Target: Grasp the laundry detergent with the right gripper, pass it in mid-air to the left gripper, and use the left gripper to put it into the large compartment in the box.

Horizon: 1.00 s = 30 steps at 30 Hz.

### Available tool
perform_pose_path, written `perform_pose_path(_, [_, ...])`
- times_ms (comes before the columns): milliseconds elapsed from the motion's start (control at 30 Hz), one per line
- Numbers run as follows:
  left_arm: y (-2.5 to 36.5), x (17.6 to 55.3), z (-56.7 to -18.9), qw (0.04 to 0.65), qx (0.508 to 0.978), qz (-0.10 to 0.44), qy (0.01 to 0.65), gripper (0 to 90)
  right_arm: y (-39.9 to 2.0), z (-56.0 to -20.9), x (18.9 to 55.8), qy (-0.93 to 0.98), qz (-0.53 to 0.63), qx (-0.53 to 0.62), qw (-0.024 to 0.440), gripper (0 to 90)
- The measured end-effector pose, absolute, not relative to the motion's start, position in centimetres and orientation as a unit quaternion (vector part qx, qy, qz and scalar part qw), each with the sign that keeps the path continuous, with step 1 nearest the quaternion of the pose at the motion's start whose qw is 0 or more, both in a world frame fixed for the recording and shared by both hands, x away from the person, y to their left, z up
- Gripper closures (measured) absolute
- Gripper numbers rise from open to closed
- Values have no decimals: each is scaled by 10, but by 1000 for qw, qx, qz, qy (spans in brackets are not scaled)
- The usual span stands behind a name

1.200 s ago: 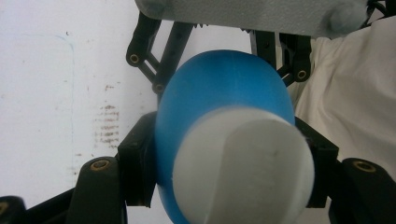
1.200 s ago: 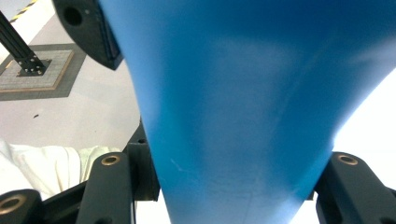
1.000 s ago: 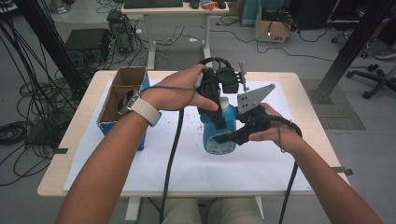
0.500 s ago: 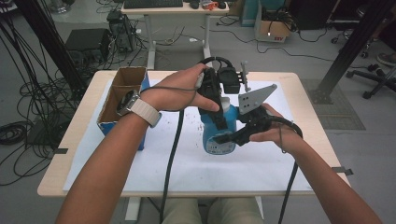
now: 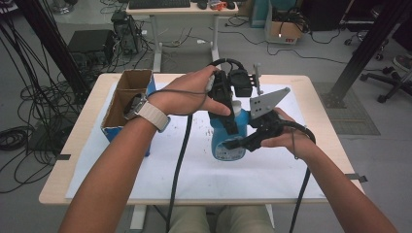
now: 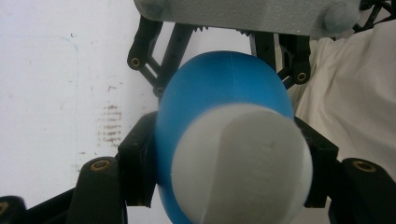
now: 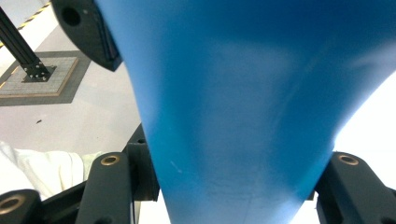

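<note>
both grippers are clamped on the one blue bottle [image 5: 224,138], which is held over the middle of the white sheet [image 5: 160,170] on the bench [image 5: 320,104]; whether its base touches the sheet i can't tell. the left gripper [image 5: 224,104] comes from above, and in the left gripper view its fingers [image 6: 135,161] press either side of the bottle's upper end [image 6: 219,107], around the white cap [image 6: 243,163]. the right gripper [image 5: 245,141] comes in from the side lower down, and in the right gripper view its fingers [image 7: 142,172] pinch the blue body [image 7: 243,116]. so both pairs of fingers are closed tight on the bottle, none standing free. to my eye the step in hand is opening it: one gripper steadies the body while the other works the cap. the next move would call for a firm hold low down and a twist or pull at the top, kept in line so the bottle doesn't slip or tip. counting: one bottle, one cap, two grippers, one cardboard box [image 5: 124,104] with two compartments at the left of the bench, well apart from the bottle, one white sheet with small brown specks [image 5: 209,132] near the bottle
</note>
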<state>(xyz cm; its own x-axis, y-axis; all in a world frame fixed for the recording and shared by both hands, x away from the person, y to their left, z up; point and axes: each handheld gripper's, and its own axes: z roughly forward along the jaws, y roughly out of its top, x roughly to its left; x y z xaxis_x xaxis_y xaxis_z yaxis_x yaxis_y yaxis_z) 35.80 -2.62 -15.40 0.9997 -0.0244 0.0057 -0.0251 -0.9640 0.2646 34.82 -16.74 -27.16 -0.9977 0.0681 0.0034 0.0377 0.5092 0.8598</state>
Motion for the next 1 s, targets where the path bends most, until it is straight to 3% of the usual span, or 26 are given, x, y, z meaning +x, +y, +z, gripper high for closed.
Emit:
perform_pose_path(133, [-28, 357, -154, 128, 992, 2, -6, 374, -169, -272, 348, 867, 497, 26, 17, 416])
perform_pose_path(233, [-29, 357, -155, 109, 994, 3, -3, 374, -170, -272, 348, 865, 500, 37, 22, 209])
perform_pose_path(400, [-26, 359, -155, 93, 996, 2, 4, 374, -191, -275, 349, 873, 482, 78, 8, 76])
perform_pose_path(700, [-18, 360, -151, 92, 995, 12, 41, 374, -233, -285, 355, 906, 404, 128, 14, 35])
perform_pose_path(1000, [-10, 368, -132, 85, 986, 32, 137, 374, -259, -276, 364, 927, 351, 116, 62, 35])
